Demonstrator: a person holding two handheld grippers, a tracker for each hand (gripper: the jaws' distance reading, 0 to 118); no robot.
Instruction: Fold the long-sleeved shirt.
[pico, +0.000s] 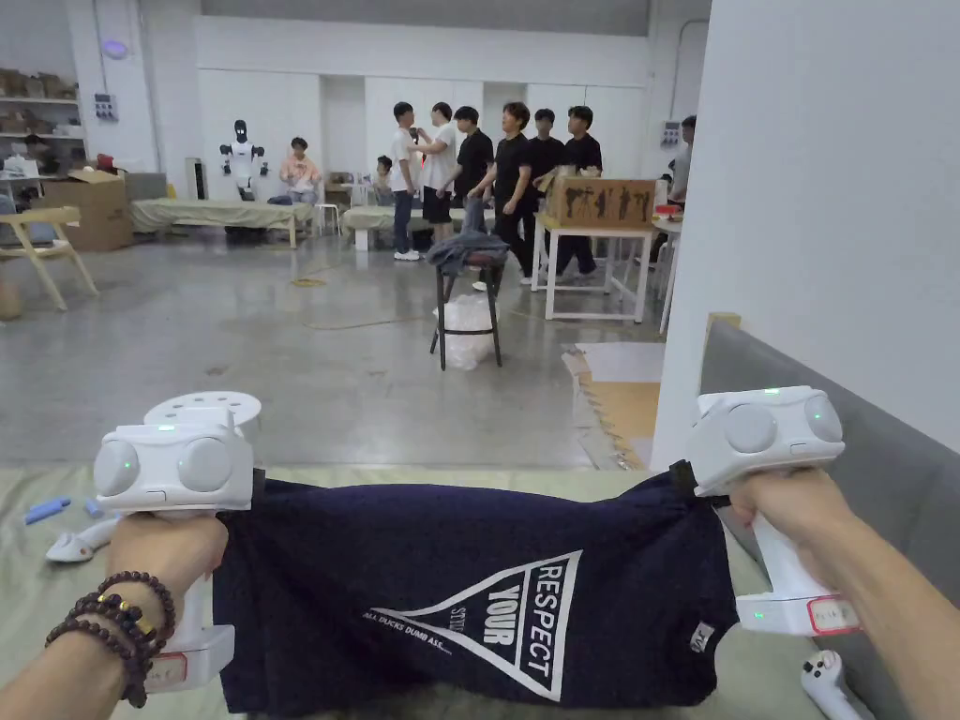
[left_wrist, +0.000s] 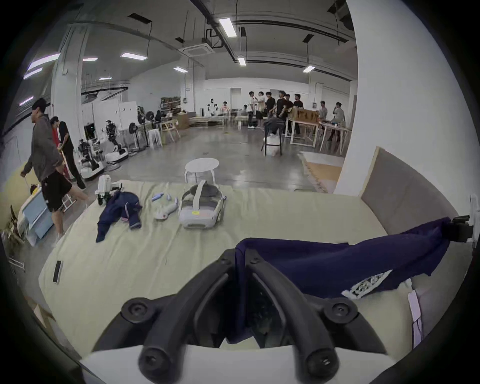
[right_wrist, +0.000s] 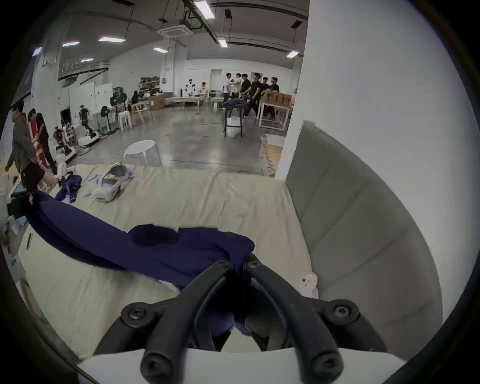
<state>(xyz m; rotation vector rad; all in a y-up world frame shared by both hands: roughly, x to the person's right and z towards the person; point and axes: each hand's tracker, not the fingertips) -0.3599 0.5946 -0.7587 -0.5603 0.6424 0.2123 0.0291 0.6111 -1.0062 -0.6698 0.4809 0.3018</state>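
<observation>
Navy cloth is what both tools have hold of: the shirt (pico: 469, 591) hangs stretched between them above the pale green bed sheet (left_wrist: 145, 259), its white printed triangle facing the person. At the left end, the left gripper (left_wrist: 240, 256) has its jaws pinched together on one edge of the fabric. Farther left on the sheet lie a crumpled blue garment (left_wrist: 119, 210) and a white headset (left_wrist: 201, 210). At the right end, the right gripper (right_wrist: 237, 261) is clamped on the opposite edge, close beside the grey headboard (right_wrist: 350, 220).
</observation>
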